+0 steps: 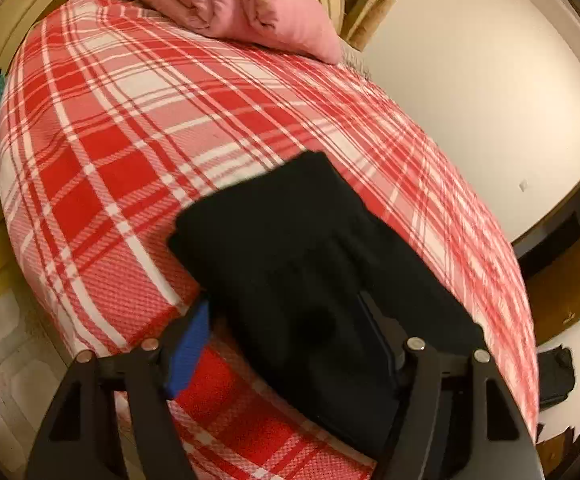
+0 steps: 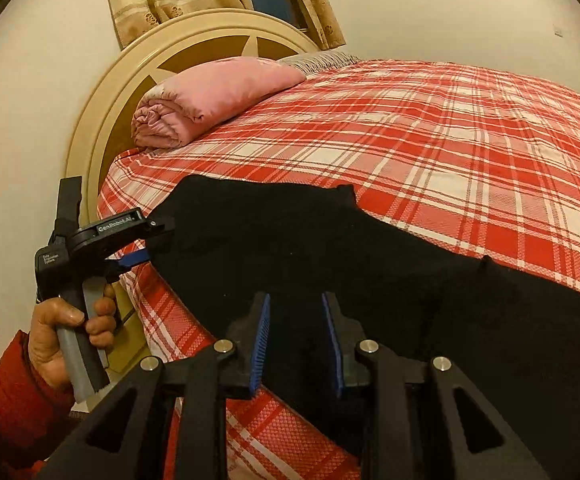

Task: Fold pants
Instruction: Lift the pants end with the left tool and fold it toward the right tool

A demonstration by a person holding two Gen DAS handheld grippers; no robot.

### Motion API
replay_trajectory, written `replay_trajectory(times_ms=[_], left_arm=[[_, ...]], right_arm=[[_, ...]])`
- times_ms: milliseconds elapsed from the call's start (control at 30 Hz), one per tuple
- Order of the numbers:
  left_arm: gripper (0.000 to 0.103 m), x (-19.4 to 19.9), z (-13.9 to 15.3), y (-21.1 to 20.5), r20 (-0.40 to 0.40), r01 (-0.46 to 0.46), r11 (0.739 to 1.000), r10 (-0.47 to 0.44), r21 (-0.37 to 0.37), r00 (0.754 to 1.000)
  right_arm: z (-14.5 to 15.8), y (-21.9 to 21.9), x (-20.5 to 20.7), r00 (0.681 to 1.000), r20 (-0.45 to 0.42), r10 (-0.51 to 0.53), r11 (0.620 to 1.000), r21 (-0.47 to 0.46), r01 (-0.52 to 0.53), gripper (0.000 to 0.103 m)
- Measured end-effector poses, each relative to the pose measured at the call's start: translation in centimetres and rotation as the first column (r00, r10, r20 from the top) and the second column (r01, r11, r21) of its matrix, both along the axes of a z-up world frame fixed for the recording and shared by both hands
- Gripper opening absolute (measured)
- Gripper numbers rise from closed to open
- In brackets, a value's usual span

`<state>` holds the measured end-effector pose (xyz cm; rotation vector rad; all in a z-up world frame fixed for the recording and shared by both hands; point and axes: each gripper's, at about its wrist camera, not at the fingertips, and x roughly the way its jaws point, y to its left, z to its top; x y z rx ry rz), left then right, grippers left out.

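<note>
1. Black pants lie on the plaid bed, under the right gripper, whose fingers stand apart, holding nothing.
2. Left gripper spread wide; pants drape over its right finger.
3. Pants look partly folded.

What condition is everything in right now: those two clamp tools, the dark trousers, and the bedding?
Black fabric pants: lying on the bed, partly bunched, not neatly folded.
Left gripper: jaws spread wide, pants cloth between them.
Right gripper: open over the pants, blue pads apart.
Pink rolled quilt: rolled up by the headboard.
Red-and-white plaid bedspread: spread flat.
</note>
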<state>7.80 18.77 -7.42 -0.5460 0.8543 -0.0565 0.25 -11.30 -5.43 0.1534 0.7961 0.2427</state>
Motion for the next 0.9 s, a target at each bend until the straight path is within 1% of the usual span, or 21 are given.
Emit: replay_trajectory(times_ms=[33, 133, 200, 267, 300, 333, 367, 400, 467, 567, 633, 667, 700, 733, 767, 800, 833, 900], left_arm=[[0.072, 0.2, -0.2, 0.0, -0.003, -0.004, 1.000, 0.004, 0.007, 1.000], [0.072, 0.7, -0.3, 0.2, -0.002, -0.043, 0.999, 0.043, -0.021, 0.999], [0.069, 0.8, -0.3, 0.2, -0.003, -0.057, 0.998, 0.057, -0.009, 0.998], [0.049, 0.8, -0.3, 0.0, -0.009, -0.088, 0.995, 0.088, 0.040, 0.996], [0.045, 0.7, -0.3, 0.1, -0.007, -0.095, 0.994, 0.096, 0.046, 0.995], [0.033, 0.6, -0.3, 0.3, -0.001, -0.099, 0.994, 0.099, 0.038, 0.995], [0.016, 0.6, -0.2, 0.6, 0.015, -0.087, 0.996, 0.086, 0.010, 0.996], [0.016, 0.7, -0.2, 0.8, 0.025, -0.062, 0.998, 0.063, -0.024, 0.998], [0.016, 1.0, 0.5, 0.6, 0.034, -0.046, 0.999, 0.047, -0.019, 0.998], [0.016, 0.7, 2.6, -1.1, 0.099, 0.000, 0.998, -0.006, 0.056, 0.995], [0.016, 0.1, 4.6, -2.9, 0.165, 0.041, 0.992, -0.061, 0.121, 0.984], [0.016, -0.3, 5.7, -4.2, 0.203, 0.075, 0.984, -0.107, 0.161, 0.973], [0.016, -0.9, 6.9, -5.8, 0.240, 0.117, 0.973, -0.164, 0.197, 0.957], [0.016, -1.3, 7.6, -6.9, 0.262, 0.149, 0.965, -0.204, 0.215, 0.943], [0.016, -2.0, 8.6, -8.7, 0.290, 0.204, 0.950, -0.268, 0.235, 0.919], [0.016, -2.7, 9.2, -10.4, 0.310, 0.254, 0.934, -0.326, 0.251, 0.893], [0.016, -3.5, 9.9, -12.1, 0.328, 0.307, 0.913, -0.387, 0.268, 0.862], [0.016, -5.3, 11.0, -16.3, 0.356, 0.428, 0.854, -0.515, 0.297, 0.780]], right_arm=[[0.0, 0.0, -0.1, 1.000, 0.002, 0.002, 1.000, -0.002, -0.002, 0.027], [0.3, -0.2, -0.2, 1.000, 0.007, -0.004, 1.000, 0.000, 0.004, 0.027], [0.5, -0.5, -0.3, 1.000, 0.015, -0.020, 1.000, 0.007, 0.020, 0.027], [0.7, -0.9, -0.4, 0.999, 0.021, -0.036, 0.999, 0.011, 0.035, 0.027], [0.8, -1.2, -0.5, 0.999, 0.025, -0.046, 0.999, 0.013, 0.046, 0.027], [0.9, -1.6, -0.7, 0.997, 0.032, -0.064, 0.998, 0.017, 0.063, 0.027], [1.2, -2.3, -0.8, 0.996, 0.038, -0.086, 0.996, 0.024, 0.085, 0.027], [1.4, -3.3, -1.0, 0.991, 0.043, -0.123, 0.992, 0.041, 0.121, 0.027], [1.8, -5.2, -1.3, 0.983, 0.045, -0.181, 0.982, 0.065, 0.178, 0.027], [2.5, -8.9, -2.7, 0.955, 0.051, -0.293, 0.954, 0.086, 0.288, 0.027], [2.9, -11.4, -4.0, 0.929, 0.056, -0.366, 0.928, 0.089, 0.361, 0.027], [2.9, -13.1, -5.0, 0.911, 0.051, -0.410, 0.910, 0.093, 0.404, 0.027], [2.8, -14.2, -5.6, 0.898, 0.044, -0.437, 0.897, 0.098, 0.431, 0.027], [2.6, -15.6, -6.6, 0.880, 0.031, -0.474, 0.877, 0.108, 0.468, 0.027], [2.4, -16.4, -7.2, 0.869, 0.022, -0.495, 0.865, 0.115, 0.489, 0.027], [2.1, -17.8, -8.3, 0.847, 0.003, -0.531, 0.840, 0.132, 0.526, 0.027], [2.0, -18.5, -8.8, 0.836, -0.006, -0.549, 0.827, 0.142, 0.544, 0.027], [1.8, -20.2, -10.4, 0.810, -0.026, -0.586, 0.794, 0.178, 0.581, 0.027]])
